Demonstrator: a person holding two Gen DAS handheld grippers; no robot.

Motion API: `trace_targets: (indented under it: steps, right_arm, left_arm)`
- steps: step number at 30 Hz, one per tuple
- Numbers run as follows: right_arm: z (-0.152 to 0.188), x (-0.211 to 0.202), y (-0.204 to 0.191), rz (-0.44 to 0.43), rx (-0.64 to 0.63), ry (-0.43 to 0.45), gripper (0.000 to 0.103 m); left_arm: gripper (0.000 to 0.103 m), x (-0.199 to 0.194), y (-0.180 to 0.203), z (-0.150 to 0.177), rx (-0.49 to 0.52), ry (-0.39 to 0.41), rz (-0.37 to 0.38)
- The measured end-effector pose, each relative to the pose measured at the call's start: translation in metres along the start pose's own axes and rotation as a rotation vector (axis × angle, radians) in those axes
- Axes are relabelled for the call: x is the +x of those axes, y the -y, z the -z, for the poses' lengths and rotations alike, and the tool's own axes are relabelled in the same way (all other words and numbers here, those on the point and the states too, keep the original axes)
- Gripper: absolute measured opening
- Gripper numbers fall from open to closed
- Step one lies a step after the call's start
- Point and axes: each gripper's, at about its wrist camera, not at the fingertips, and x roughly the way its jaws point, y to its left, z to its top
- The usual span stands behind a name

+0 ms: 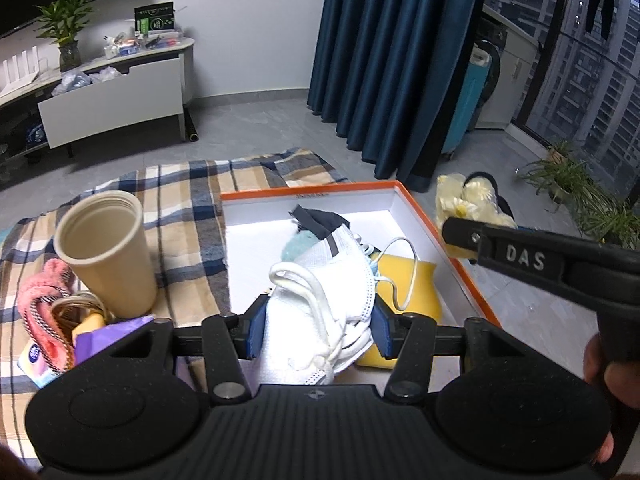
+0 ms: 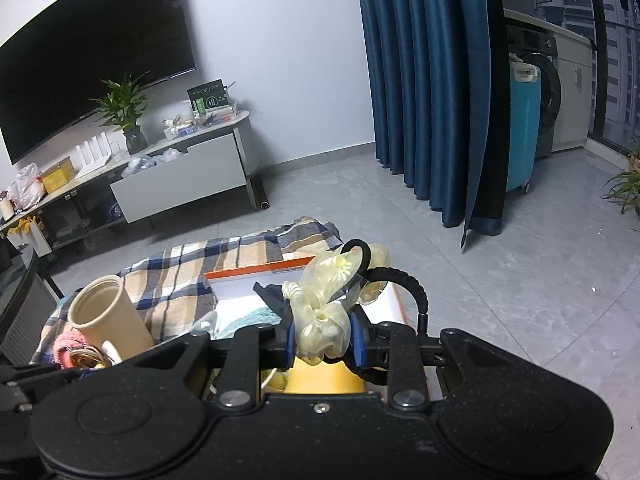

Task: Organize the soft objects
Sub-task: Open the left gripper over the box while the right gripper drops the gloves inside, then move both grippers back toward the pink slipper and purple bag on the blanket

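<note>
Here left gripper (image 1: 316, 334) pinches white mesh cloth (image 1: 320, 300), right gripper (image 2: 322, 340) pinches yellow scrunchie (image 2: 324, 320), box (image 1: 440, 236) half hidden

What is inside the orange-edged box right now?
The box holds a dark cloth, a fluffy teal item and a yellow pad; the white masks in the left gripper cover the rest.

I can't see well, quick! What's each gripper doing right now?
Left gripper: shut on the white cloth.
Right gripper: shut on the yellow scrunchie.
</note>
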Motion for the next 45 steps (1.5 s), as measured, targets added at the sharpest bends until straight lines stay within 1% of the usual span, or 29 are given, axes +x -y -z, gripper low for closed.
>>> trace_targets:
  steps: [14, 15, 17, 18, 19, 21, 22, 23, 24, 25, 26, 28, 32, 34, 40, 42, 45]
  right_arm:
    - [-0.008, 0.025, 0.010, 0.011, -0.020, -0.040, 0.035]
    - [-0.009, 0.027, 0.010, 0.011, -0.022, -0.042, 0.037]
    - [-0.011, 0.031, 0.011, 0.010, -0.024, -0.039, 0.045]
    - [-0.012, 0.031, 0.011, 0.013, -0.025, -0.038, 0.052]
    - [-0.013, 0.032, 0.011, 0.011, -0.026, -0.038, 0.055]
    - [-0.014, 0.030, 0.011, 0.013, -0.028, -0.036, 0.057]
    - [-0.015, 0.029, 0.011, 0.013, -0.028, -0.035, 0.057]
    - [-0.014, 0.027, 0.011, 0.013, -0.025, -0.032, 0.057]
    - [-0.014, 0.025, 0.011, 0.009, -0.024, -0.029, 0.057]
    - [-0.014, 0.023, 0.011, 0.005, -0.026, -0.028, 0.059]
    - [-0.013, 0.021, 0.011, 0.010, -0.028, -0.030, 0.060]
    - [-0.013, 0.019, 0.010, 0.013, -0.029, -0.033, 0.066]
    - [-0.018, 0.019, 0.010, 0.000, -0.033, -0.048, 0.072]
    - [-0.021, 0.019, 0.010, 0.009, -0.037, -0.050, 0.079]
    - [-0.022, 0.003, 0.006, 0.007, -0.032, -0.023, 0.079]
    - [-0.022, -0.003, 0.004, -0.002, -0.033, -0.013, 0.079]
    - [-0.022, -0.015, -0.002, -0.017, -0.039, 0.007, 0.079]
  left_arm:
    - [0.053, 0.007, 0.019, 0.016, 0.044, -0.052, 0.053]
    - [0.053, 0.009, 0.020, 0.017, 0.044, -0.056, 0.056]
    - [0.054, 0.012, 0.022, 0.019, 0.048, -0.074, 0.070]
    - [0.056, 0.013, 0.022, 0.019, 0.047, -0.083, 0.079]
    - [0.056, 0.013, 0.022, 0.020, 0.044, -0.088, 0.087]
    - [0.061, 0.012, 0.023, 0.021, 0.046, -0.085, 0.094]
    - [0.061, 0.011, 0.023, 0.021, 0.047, -0.078, 0.091]
    - [0.063, 0.009, 0.022, 0.020, 0.046, -0.074, 0.090]
    - [0.068, 0.008, 0.021, 0.019, 0.043, -0.071, 0.091]
    - [0.070, 0.007, 0.020, 0.018, 0.040, -0.067, 0.091]
    - [0.071, 0.005, 0.020, 0.018, 0.037, -0.059, 0.090]
    - [0.071, 0.001, 0.020, 0.017, 0.039, -0.047, 0.089]
    - [0.074, -0.005, 0.018, 0.015, 0.034, -0.031, 0.067]
    - [0.074, -0.008, 0.016, 0.015, 0.032, -0.026, 0.061]
    - [0.076, -0.020, 0.009, 0.014, 0.014, 0.003, 0.050]
    - [0.079, -0.023, 0.007, 0.013, 0.008, 0.011, 0.047]
    - [0.081, -0.028, 0.003, 0.011, -0.003, 0.022, 0.044]
